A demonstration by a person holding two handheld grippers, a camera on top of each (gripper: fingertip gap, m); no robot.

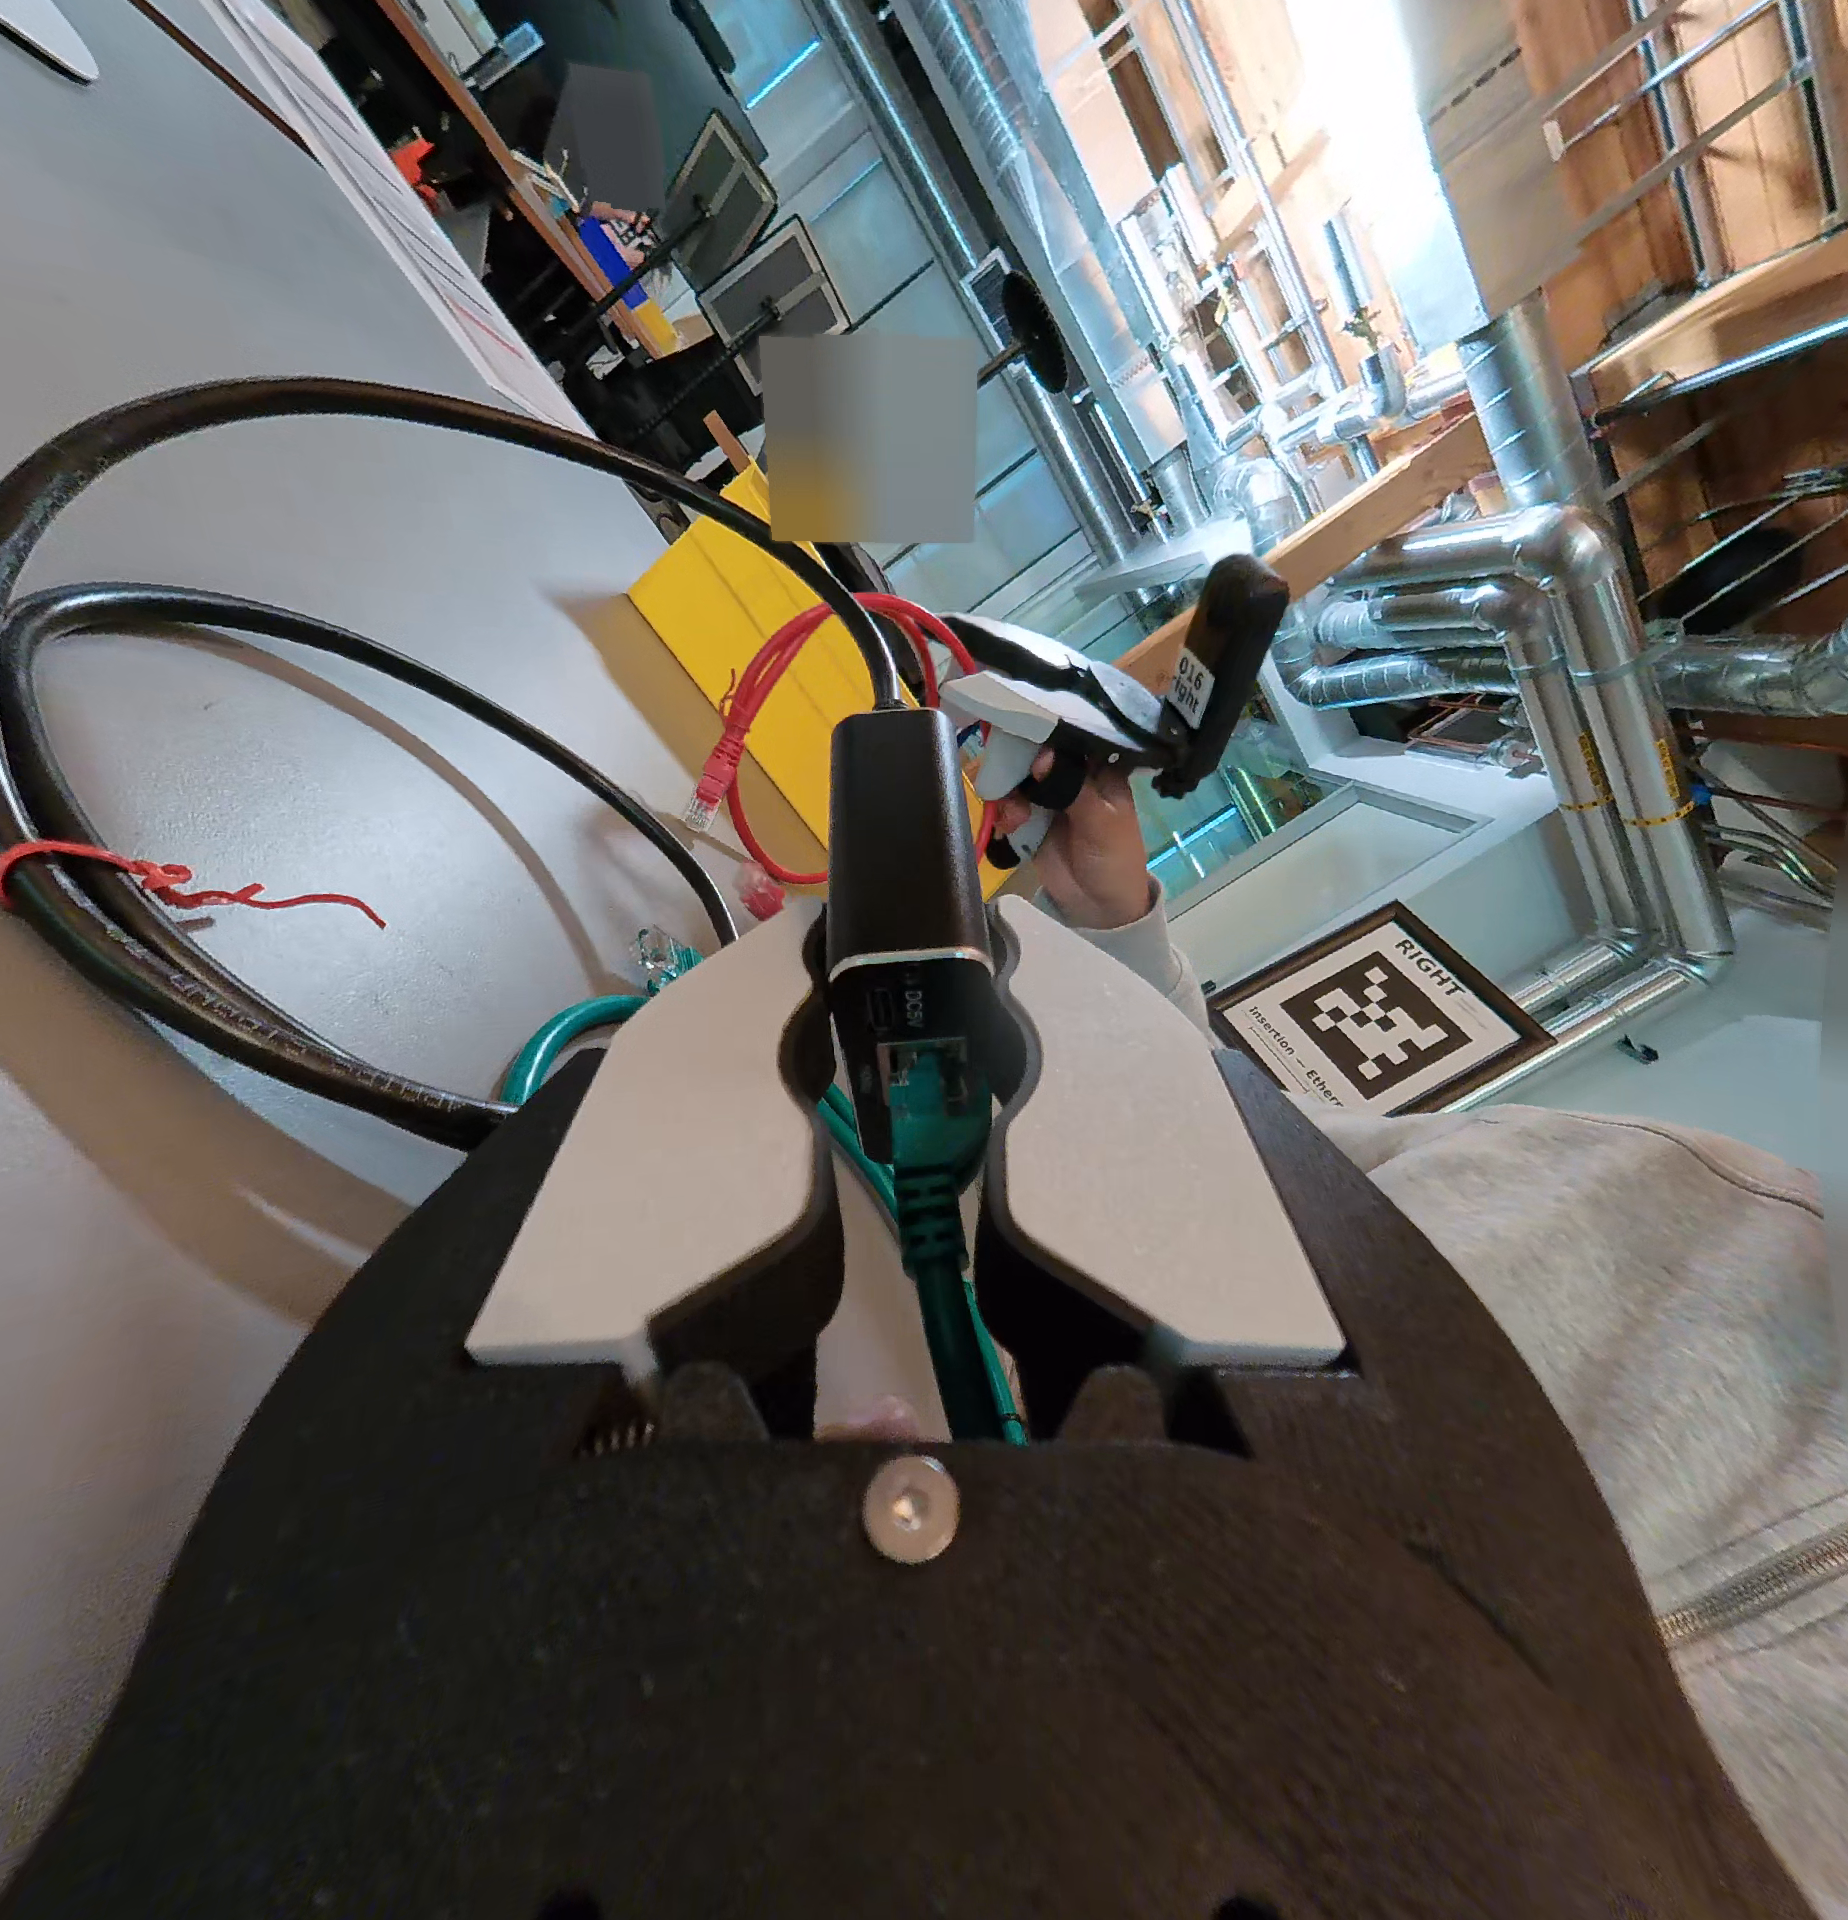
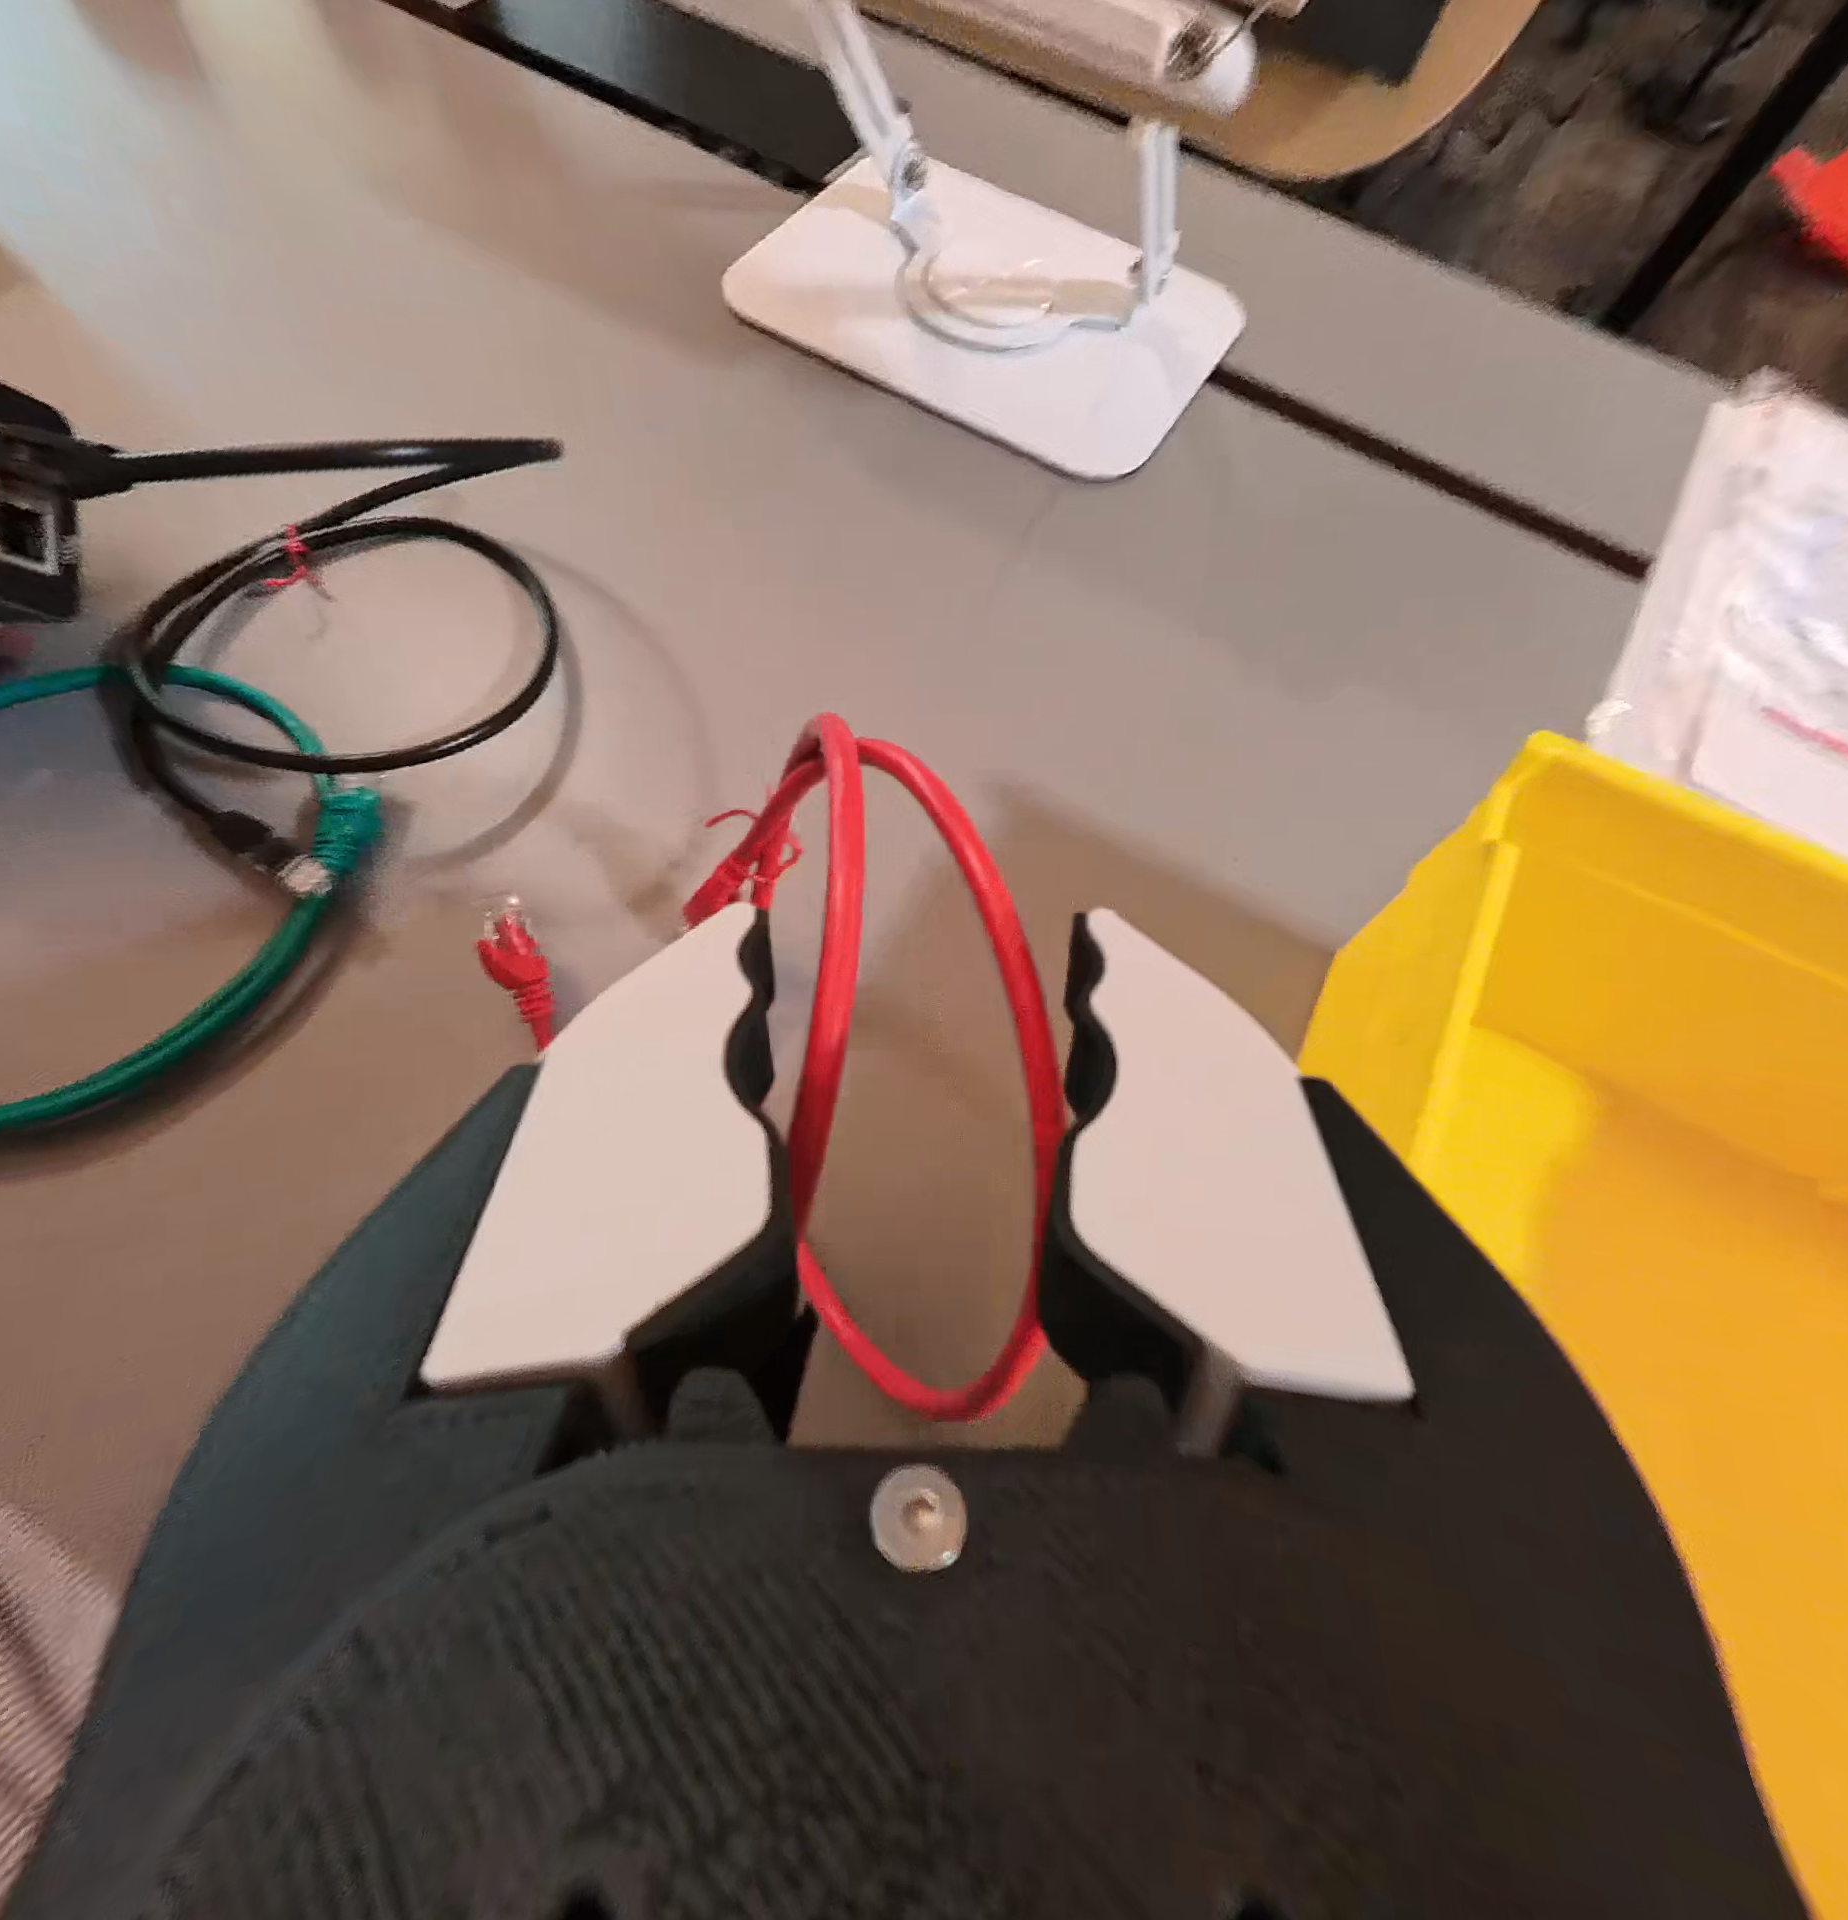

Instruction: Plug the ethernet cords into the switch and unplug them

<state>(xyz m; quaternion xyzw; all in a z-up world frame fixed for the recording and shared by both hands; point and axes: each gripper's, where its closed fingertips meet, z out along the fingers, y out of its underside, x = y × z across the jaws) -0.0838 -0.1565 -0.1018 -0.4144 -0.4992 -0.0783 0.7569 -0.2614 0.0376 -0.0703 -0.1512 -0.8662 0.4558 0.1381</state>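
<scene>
Grey table (image 2: 899, 582), left claw (image 1: 904, 997) clamping black switch (image 1: 899, 831), right claw (image 2: 915, 935) wide, straddling red cord (image 2: 847, 935)

A yellow plastic bin (image 2: 1626, 1091) sits on the grey table (image 2: 1003, 582), open side up, with a stack of clear plastic sleeves holding papers (image 2: 1772, 623) just behind it. Farther back on the table stands a white stand (image 2: 1003, 332) with a flat, rounded base and thin metal legs. In the left wrist view, a framed card with a black-and-white square pattern (image 1: 1377, 1013) lies lower down, and silver ducts and pipes (image 1: 1585, 644) run along wooden beams (image 1: 1346, 499) in the background.
</scene>
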